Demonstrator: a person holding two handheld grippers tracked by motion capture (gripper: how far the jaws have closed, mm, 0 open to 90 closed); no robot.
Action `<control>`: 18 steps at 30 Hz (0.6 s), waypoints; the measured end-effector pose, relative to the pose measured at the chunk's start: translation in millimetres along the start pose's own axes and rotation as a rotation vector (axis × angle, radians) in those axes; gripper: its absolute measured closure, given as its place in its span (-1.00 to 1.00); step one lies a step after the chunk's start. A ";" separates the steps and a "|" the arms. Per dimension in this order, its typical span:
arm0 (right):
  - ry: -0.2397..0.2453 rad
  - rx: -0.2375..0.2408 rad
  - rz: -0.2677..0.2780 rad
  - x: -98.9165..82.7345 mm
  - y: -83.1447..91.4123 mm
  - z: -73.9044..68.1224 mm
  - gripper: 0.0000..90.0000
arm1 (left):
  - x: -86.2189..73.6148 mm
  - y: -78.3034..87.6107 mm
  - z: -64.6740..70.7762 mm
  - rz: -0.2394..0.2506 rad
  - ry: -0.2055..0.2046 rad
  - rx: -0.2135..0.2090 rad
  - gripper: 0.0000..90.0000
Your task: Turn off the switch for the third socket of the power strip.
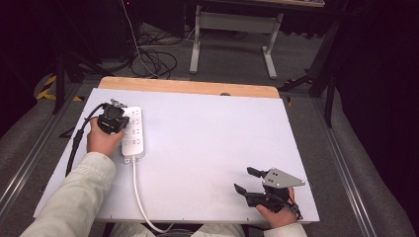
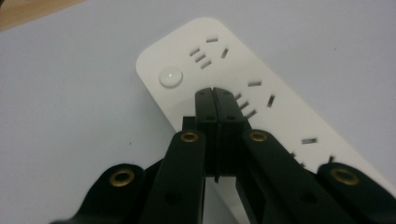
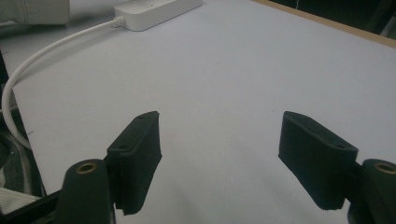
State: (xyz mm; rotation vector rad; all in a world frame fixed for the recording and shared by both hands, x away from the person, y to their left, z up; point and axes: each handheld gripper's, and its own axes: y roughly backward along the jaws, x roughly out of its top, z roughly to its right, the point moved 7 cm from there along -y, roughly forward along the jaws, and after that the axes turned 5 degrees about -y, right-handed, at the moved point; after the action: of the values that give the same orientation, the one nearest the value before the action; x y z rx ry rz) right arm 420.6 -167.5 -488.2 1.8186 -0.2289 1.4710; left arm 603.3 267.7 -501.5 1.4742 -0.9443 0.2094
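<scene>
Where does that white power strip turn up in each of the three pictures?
High view: the power strip lies at the left of the table, under the left tongs.
Left gripper view: it runs slantwise from upper middle to lower right, with the shut black jaws over it.
Right gripper view: its cord end sits at the top edge, left of middle.
Shared landmark: its white cord, seen in the high and right gripper views.

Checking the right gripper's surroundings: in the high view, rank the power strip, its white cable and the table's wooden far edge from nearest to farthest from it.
From the right gripper:
1. White cable, left, near the front edge.
2. Power strip, far left, under the left gripper.
3. Wooden far edge, across the table.
</scene>
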 end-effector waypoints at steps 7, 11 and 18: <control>0.003 -0.009 -0.002 0.4 -0.9 0.8 -0.35 | 0.5 7.6 -0.1 0.010 0.009 -0.021 1.00; 0.003 -0.009 -0.002 0.2 -0.6 0.8 -0.35 | 4.7 15.7 3.2 0.034 0.011 -0.052 1.00; -0.002 -0.005 0.001 0.3 -0.9 0.5 -0.35 | 10.6 29.2 3.8 0.065 0.020 -0.081 1.00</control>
State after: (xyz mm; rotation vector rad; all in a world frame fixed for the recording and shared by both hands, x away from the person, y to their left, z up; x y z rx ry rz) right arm 421.6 -167.1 -488.3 1.8166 -0.2337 1.4679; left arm 589.7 264.3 -473.6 1.3661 -0.9748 0.2304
